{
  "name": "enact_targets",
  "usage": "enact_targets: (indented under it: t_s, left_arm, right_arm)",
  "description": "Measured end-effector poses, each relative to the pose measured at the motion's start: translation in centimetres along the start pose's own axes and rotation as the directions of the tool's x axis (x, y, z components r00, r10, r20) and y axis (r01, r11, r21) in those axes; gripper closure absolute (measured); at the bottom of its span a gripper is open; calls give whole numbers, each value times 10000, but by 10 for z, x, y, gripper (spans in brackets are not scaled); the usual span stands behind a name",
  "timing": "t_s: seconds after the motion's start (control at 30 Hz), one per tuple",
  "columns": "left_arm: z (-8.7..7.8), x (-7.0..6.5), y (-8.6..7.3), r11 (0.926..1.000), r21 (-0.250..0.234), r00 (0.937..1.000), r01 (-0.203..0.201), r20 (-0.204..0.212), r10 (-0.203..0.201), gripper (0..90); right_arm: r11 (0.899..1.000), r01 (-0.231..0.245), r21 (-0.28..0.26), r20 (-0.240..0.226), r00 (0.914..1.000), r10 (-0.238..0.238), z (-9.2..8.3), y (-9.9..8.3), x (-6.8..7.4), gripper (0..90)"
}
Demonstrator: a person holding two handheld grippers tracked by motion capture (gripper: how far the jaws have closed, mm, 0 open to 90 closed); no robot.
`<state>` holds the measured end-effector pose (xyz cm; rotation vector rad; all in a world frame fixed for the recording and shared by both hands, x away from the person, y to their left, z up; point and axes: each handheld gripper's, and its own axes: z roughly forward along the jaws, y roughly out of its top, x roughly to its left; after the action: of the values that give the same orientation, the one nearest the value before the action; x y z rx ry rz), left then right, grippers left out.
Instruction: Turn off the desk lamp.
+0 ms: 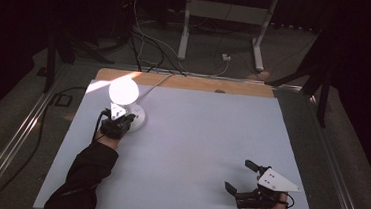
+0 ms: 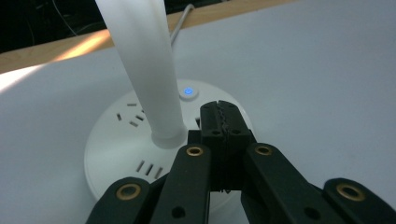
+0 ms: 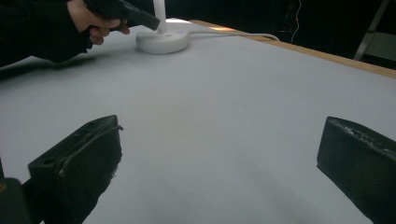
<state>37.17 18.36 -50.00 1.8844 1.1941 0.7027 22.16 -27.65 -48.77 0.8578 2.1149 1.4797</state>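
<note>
The left gripper point(image 2: 223, 122), jaws clenched together on nothing, rests its tips on the round white plastic lamp base point(image 2: 116, 154) beside the blue-lit button point(image 2: 188, 91). The lamp glows at the desk's point(image 1: 196, 135) far left, so switching on looks done; the right gripper point(image 1: 240, 176) waits released near the front right.

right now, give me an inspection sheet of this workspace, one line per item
Surface: white board on a wooden table, bare apart from the lamp.
Job's things: lit desk lamp on a round white base with socket slots and a glowing blue button.
Clutter: nothing seen.
Grippers: left gripper shut, tips over the base beside the button; right gripper open, holding nothing.
Cables: lamp cord runs off the far edge; more on the floor.
Surroundings: dark room, white frame legs behind.
</note>
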Motion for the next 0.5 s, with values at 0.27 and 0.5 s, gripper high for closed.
enact_targets:
  t_s: [0.27,0.5]
  left_arm:
    - [-4,0,3,9999,-149,10000,23,1,-23,900]
    - [0,0,0,10000,45,10000,8,48,-8,900]
  right_arm:
    - [10000,18,9,1,10000,-18,0,0,0,0]
    - [10000,27,15,-2,10000,-27,0,0,0,0]
